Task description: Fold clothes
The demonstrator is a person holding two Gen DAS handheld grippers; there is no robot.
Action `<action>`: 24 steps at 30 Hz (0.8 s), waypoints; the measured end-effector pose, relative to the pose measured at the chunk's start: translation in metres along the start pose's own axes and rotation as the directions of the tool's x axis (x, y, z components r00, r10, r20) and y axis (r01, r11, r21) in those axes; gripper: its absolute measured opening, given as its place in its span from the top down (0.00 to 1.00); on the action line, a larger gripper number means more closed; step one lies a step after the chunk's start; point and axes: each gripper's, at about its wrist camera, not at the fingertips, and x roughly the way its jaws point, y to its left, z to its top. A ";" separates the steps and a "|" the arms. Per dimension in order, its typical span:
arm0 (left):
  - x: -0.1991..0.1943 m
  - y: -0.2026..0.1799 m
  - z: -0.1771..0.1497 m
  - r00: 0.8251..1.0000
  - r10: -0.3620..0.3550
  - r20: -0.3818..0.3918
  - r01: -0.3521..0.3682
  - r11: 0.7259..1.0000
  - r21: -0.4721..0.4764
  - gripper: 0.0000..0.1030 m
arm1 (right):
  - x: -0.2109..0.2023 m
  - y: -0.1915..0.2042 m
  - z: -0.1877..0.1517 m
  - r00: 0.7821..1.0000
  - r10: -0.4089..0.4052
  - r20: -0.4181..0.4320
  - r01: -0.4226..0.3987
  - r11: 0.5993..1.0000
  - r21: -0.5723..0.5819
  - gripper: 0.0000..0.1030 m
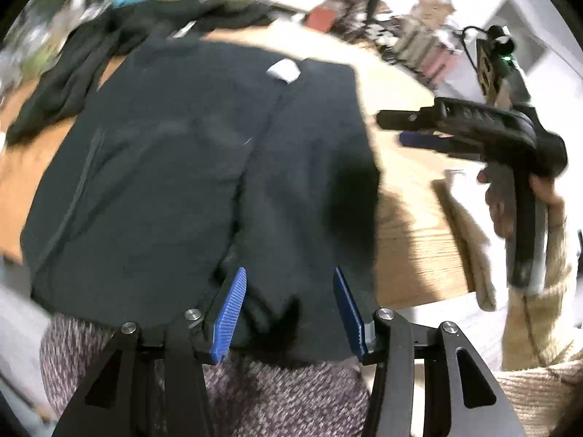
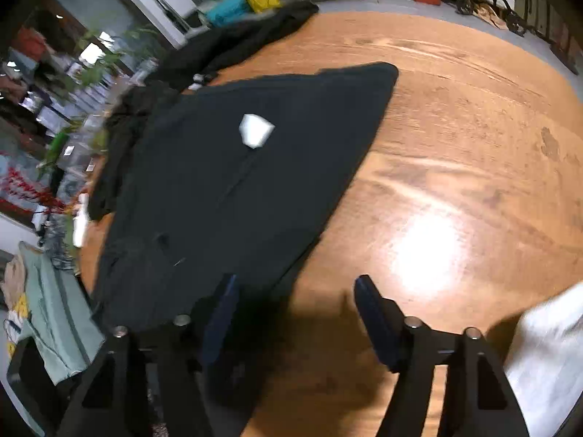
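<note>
left wrist view. blue-padded fingers [image 1: 233,313] of the left gripper [image 1: 288,313] stood wide apart, nothing pinched; near hem of the dark garment [image 1: 189,167] lay between and under them, at the near edge of the table [image 1: 419,255], partly overhanging toward a speckled knit on the person's lap [image 1: 277,393]. garment lay flat, folded in along a centre line, white label [image 1: 284,70] near its far edge. loose dark clothes [image 1: 91,62] heaped toward the far left corner. right gripper [image 1: 400,131] hovered off the garment's right side, held by a hand [image 1: 510,204] in a cream sleeve; its spread could not be told from here.

right wrist view. right gripper [image 2: 295,309] fingers stood wide, empty, over bare table [image 2: 473,145] just beside the garment's [image 2: 237,189] right edge. label [image 2: 255,130] showed again.

risk, judged: the overhanging hem could drag the fold off the near edge; a one-layer pinch could undo the centre fold; blur suggests haste, so a grasp could miss.

only the left view showed the overhang and the hand; only the right view showed the bare right half of the table and its glare.
</note>
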 end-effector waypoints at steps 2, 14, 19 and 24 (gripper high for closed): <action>0.006 -0.012 0.004 0.999 -0.034 0.004 0.034 0.998 0.055 0.50 | -0.010 0.020 -0.016 0.993 0.115 0.040 -0.112 0.992 -0.065 0.25; 0.037 -0.031 0.010 0.931 0.353 -0.093 -0.331 0.923 0.194 0.74 | 0.015 0.019 -0.030 1.000 0.015 -0.028 -0.015 1.000 0.001 0.41; 0.045 -0.022 0.023 0.930 0.266 -0.254 -0.241 0.962 0.126 0.94 | 0.011 0.038 -0.019 0.994 -0.107 0.013 0.108 0.991 -0.076 0.73; 0.050 -0.026 0.030 0.918 0.220 -0.331 -0.195 0.975 0.108 0.94 | 0.041 0.064 -0.007 0.992 -0.125 -0.030 0.116 0.974 -0.193 0.79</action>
